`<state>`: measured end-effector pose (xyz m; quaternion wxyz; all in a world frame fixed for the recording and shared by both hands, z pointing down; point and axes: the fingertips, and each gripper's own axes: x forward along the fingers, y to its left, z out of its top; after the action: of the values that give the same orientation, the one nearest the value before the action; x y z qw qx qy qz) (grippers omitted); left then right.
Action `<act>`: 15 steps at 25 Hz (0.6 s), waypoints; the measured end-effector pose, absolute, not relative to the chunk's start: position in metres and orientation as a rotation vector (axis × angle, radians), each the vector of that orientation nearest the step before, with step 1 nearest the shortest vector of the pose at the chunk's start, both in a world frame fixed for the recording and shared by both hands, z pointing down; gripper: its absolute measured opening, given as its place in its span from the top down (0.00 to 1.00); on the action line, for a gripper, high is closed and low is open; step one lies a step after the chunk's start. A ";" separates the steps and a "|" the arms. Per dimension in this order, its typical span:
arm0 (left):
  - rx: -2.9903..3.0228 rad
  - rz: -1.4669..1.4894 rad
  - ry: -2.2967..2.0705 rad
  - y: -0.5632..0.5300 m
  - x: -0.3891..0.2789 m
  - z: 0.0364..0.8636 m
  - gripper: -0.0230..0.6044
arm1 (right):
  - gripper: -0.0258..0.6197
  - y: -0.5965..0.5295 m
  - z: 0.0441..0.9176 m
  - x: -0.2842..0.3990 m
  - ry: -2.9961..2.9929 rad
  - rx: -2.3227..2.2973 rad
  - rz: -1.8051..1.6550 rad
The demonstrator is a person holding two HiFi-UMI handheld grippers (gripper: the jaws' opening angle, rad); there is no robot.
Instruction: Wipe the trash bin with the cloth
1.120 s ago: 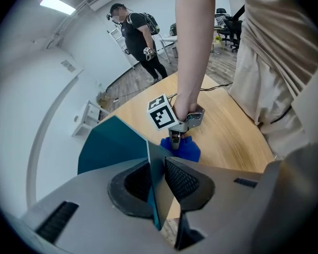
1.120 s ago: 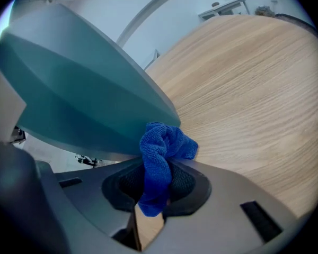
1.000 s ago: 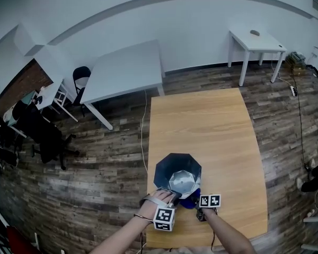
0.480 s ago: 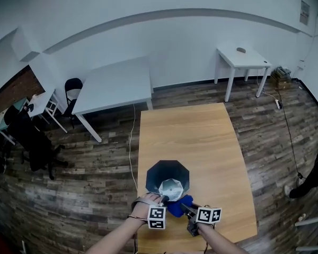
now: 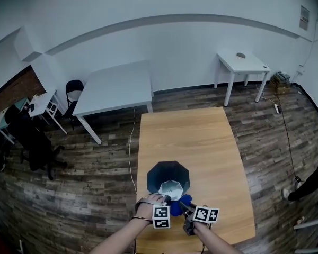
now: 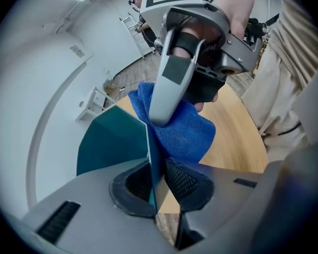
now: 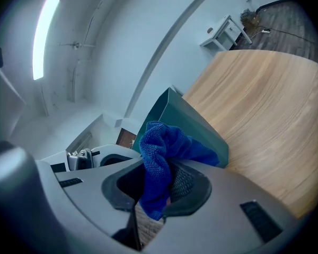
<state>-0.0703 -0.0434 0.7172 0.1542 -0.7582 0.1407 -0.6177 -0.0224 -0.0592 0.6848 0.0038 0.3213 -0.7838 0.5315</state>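
At the near edge of the wooden table (image 5: pixel 201 136), the right gripper (image 7: pixel 156 187) was clamped on the cloth (image 7: pixel 167 144), a bunched blue nubbly microfibre. Just beside it the left gripper (image 6: pixel 158 187), its jaws narrow and just closing further, pinched the thin near wall of the trash bin (image 5: pixel 168 174), which was dark teal, smooth and eight-sided. Wiping at the rim seemed in hand; next, probably, the cloth needed pressing along that wall while the left steadied it.

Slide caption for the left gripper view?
Left gripper, jaws just closed further, clamps the teal bin by its rim; right gripper holds the blue cloth beside it.
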 end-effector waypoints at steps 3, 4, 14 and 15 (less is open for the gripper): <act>-2.192 -1.775 0.378 -0.045 -0.071 0.715 0.87 | 0.84 -0.063 0.695 -0.024 -2.452 1.008 1.625; -2.195 -1.777 0.373 -0.046 -0.071 0.714 0.87 | 0.84 -0.065 0.700 -0.024 -2.446 1.008 1.615; -2.190 -1.781 0.405 -0.051 -0.070 0.715 0.87 | 0.84 -0.075 0.776 -0.031 -2.338 0.965 1.701; -2.192 -1.781 0.408 -0.050 -0.070 0.716 0.87 | 0.84 -0.076 0.785 -0.032 -2.321 0.963 1.701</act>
<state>-0.0702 -0.0504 0.7155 0.1437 -0.7602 0.1415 -0.6176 -0.0322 -0.0756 0.7847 0.0536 0.3170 -0.7636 0.5599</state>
